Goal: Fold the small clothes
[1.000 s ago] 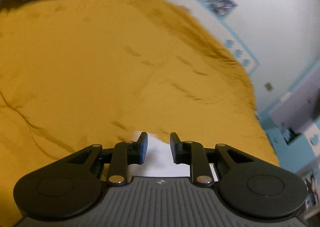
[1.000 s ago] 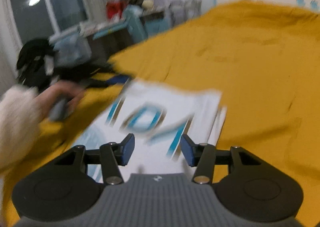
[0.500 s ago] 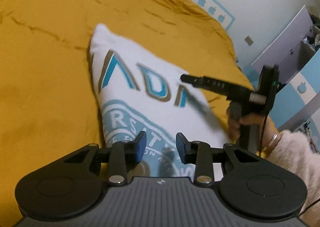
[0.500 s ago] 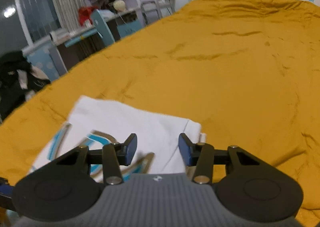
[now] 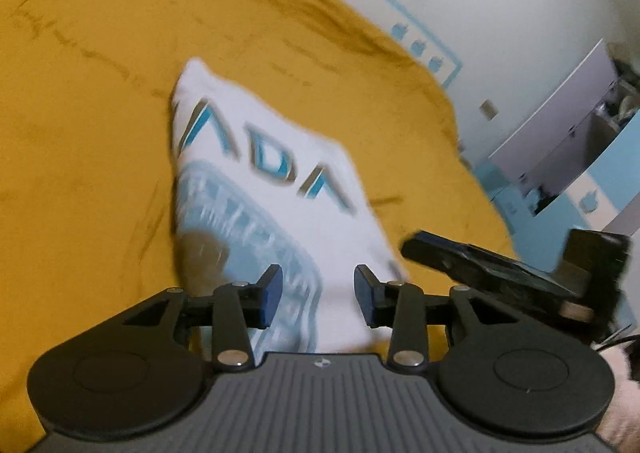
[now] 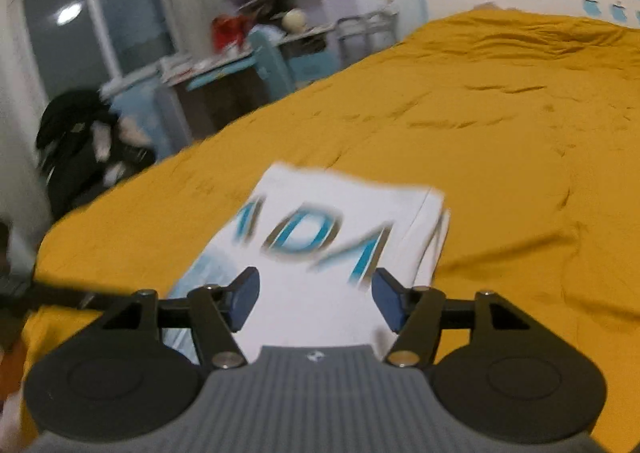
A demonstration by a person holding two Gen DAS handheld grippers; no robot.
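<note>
A folded white T-shirt (image 5: 280, 181) with blue lettering and a pale blue round print lies flat on the mustard-yellow bedspread (image 5: 80, 133). My left gripper (image 5: 319, 295) hovers over the shirt's near end, jaws opening, with nothing pressed between the pads. In the right wrist view the same shirt (image 6: 332, 229) lies just ahead of my right gripper (image 6: 316, 303), whose jaws are also opening and hold nothing. The right gripper's black fingers (image 5: 472, 257) show at the right of the left wrist view, beside the shirt's edge.
The bedspread (image 6: 500, 113) stretches far beyond the shirt. A desk and shelves (image 6: 260, 37) with clutter stand past the bed's far side. A black bag (image 6: 84, 149) sits at the left by a window. White wall and cabinets (image 5: 560, 113) lie to the right.
Both grippers' jaws have spread wider than before. The left gripper swung from bare bedspread to above the shirt. The right gripper pulled away from the shirt's right edge, then came back over its near end.
</note>
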